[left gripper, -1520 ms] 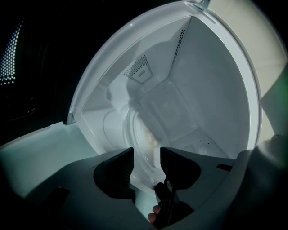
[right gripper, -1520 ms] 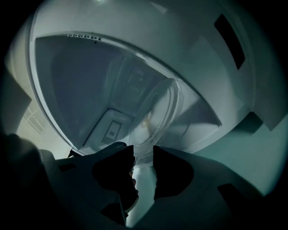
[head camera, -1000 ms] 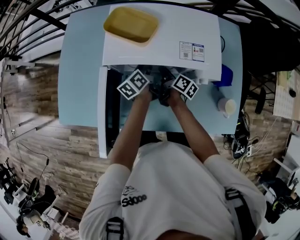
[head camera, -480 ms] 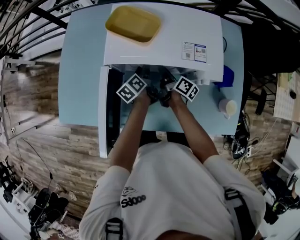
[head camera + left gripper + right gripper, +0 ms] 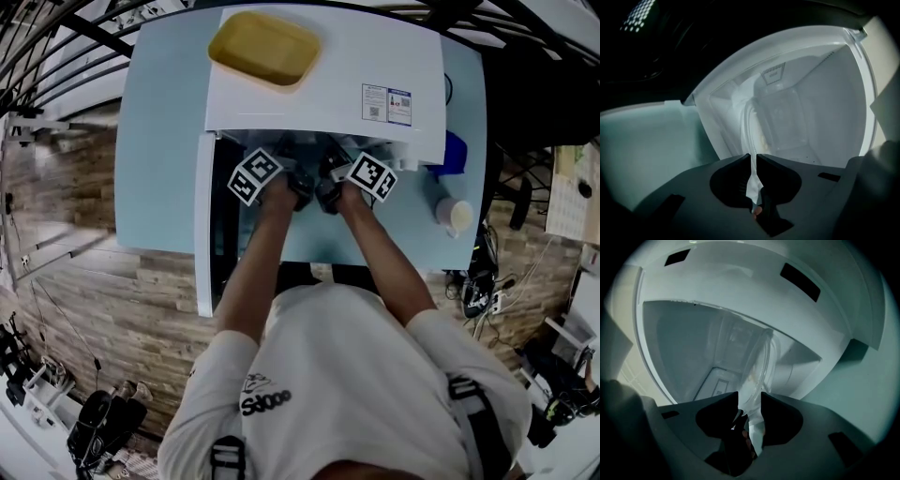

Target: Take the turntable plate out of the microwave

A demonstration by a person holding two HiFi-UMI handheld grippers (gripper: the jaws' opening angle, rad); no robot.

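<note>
The left tongs (image 5: 753,158), just closed, and the right tongs (image 5: 750,401) both pinch the turntable plate (image 5: 761,362) by its rim; best draw it out level, evenly.

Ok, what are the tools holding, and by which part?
The turntable plate, by its rim: right tool grips one spot; left tool has just closed its jaws on another.

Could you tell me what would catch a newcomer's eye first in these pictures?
First, the glass plate, seen edge-on at the mouth of the open white microwave. It is pinched between the left claw, whose jaws have just been closing, and the right claw. Next comes the yellow tray lying on top of the microwave.
</note>
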